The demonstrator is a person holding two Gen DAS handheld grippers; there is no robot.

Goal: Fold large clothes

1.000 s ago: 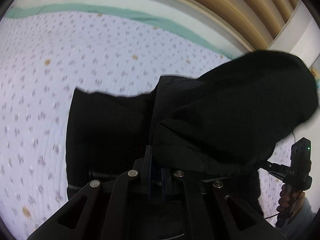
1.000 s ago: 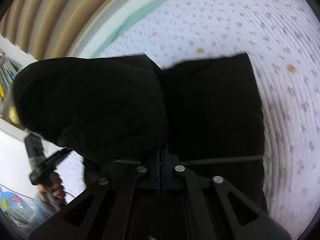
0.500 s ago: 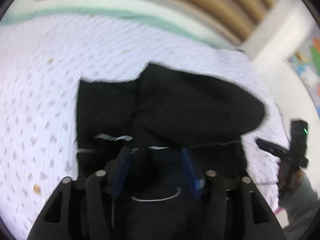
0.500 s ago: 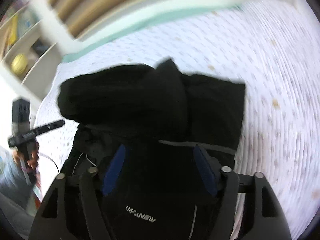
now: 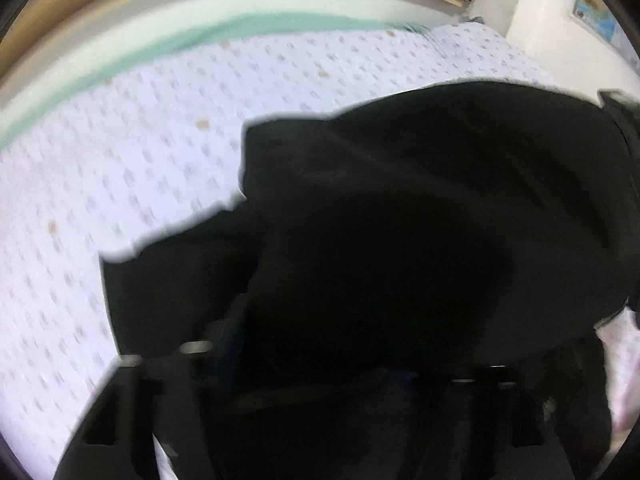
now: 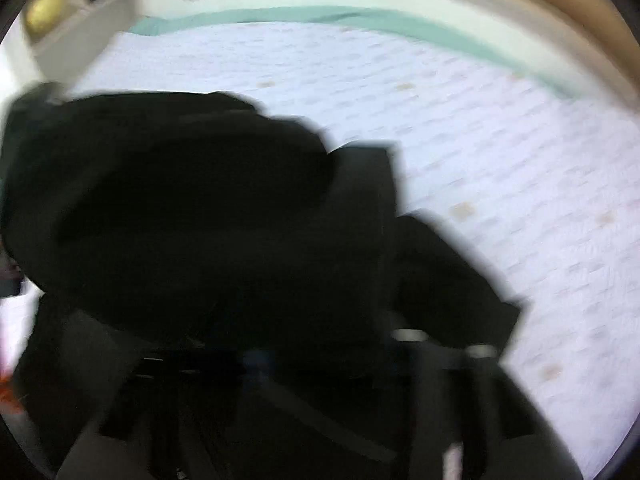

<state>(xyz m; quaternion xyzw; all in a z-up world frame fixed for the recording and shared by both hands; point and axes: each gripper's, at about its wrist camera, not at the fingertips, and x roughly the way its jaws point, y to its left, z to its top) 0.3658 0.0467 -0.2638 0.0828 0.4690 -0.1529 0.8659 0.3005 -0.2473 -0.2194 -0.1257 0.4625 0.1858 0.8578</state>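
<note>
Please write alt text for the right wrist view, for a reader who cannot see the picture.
A bulky black garment fills the lower left of a blurred fisheye picture and lies on a white quilt with small printed marks. The garment covers the right gripper's jaws, so their state cannot be told. A green band edges the quilt's far side.

Both wrist cameras look forward and down from close above the black garment on the bed, the left view angled rightward, the right leftward, sharing garment and bedspread.
</note>
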